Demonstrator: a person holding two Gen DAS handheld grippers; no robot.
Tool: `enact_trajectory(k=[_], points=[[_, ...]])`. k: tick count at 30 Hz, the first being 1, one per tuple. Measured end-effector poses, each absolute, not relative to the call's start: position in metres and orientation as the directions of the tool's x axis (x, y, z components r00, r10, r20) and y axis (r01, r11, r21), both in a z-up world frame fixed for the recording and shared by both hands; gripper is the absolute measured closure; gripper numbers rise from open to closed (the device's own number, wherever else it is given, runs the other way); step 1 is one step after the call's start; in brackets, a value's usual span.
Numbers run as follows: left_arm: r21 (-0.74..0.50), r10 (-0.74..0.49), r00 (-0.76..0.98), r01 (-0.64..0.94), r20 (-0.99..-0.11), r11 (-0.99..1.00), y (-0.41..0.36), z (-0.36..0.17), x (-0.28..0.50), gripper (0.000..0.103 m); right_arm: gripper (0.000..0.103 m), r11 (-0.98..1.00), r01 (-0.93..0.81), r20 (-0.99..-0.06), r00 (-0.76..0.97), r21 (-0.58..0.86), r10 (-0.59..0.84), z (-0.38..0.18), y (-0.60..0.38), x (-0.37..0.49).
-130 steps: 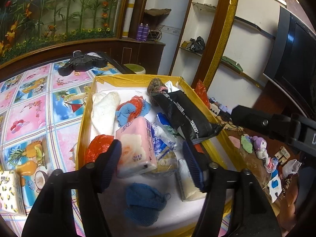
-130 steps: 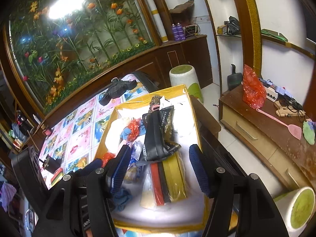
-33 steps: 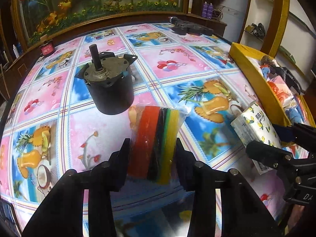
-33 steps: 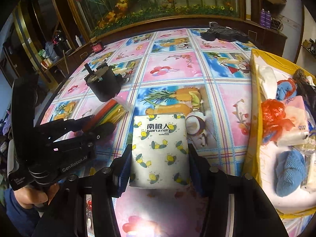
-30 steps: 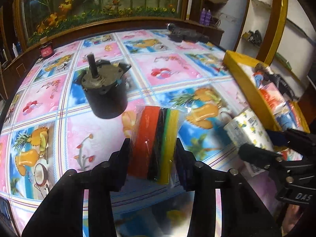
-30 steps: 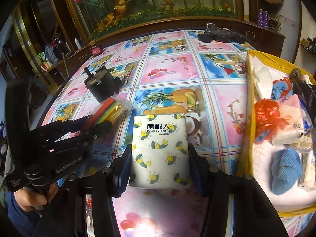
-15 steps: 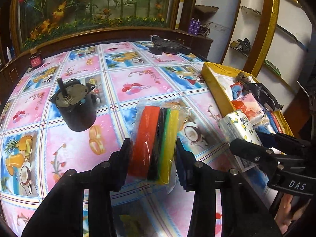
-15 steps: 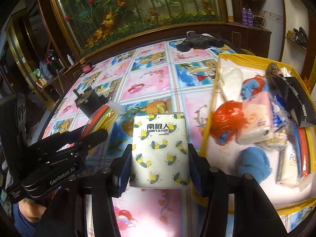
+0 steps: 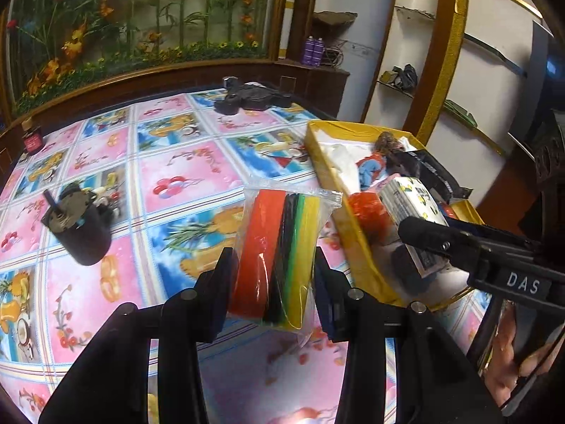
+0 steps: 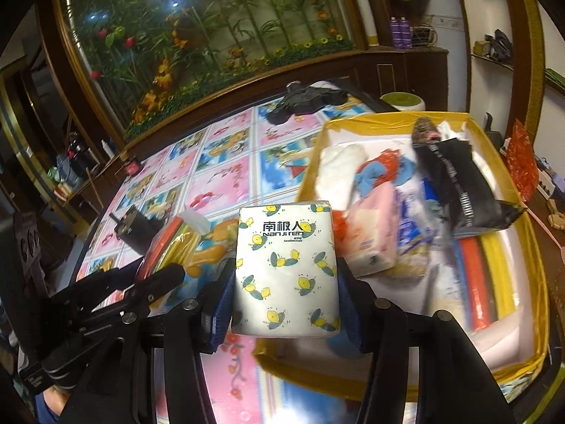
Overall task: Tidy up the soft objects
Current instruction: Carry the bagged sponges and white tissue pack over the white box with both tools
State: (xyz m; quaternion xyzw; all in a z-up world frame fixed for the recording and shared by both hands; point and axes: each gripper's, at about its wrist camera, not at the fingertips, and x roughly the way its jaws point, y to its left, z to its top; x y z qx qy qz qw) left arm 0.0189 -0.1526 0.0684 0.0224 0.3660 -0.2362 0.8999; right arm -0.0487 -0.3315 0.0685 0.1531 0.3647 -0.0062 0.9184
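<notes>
My left gripper (image 9: 275,275) is shut on a clear bag of red, black, green and yellow sponges (image 9: 279,251), held above the patterned tablecloth left of the yellow box (image 9: 317,141). My right gripper (image 10: 286,300) is shut on a white tissue pack with lemon prints (image 10: 286,268), held over the yellow box's (image 10: 529,247) near left corner. The tissue pack (image 9: 413,201) and right gripper also show in the left wrist view, over the box. The left gripper with its sponge bag (image 10: 169,243) shows at left in the right wrist view.
The box holds a pink tissue pack (image 10: 370,233), a black pouch (image 10: 455,187), a white cloth (image 10: 339,169), a red bag (image 9: 370,212) and another sponge bag (image 10: 487,279). A black motor (image 9: 77,226) stands on the table at left. A black object (image 9: 254,95) lies at the far edge.
Both grippers have lifted and swung right toward the yellow box with their loads. The tissue pack is now over the box's corner; the motor has fallen away to the left.
</notes>
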Motion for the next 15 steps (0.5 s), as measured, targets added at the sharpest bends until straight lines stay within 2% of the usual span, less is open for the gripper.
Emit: enact_trajectory(k=[15], points=[[-0.139,-0.505,0.574,0.561,-0.644,0.816,-0.238,0.077,-0.001,0.064,0.052,0.935,0.249,-0.641,0.767,0.254,-0.03,0.104,-0.396,-0.079]])
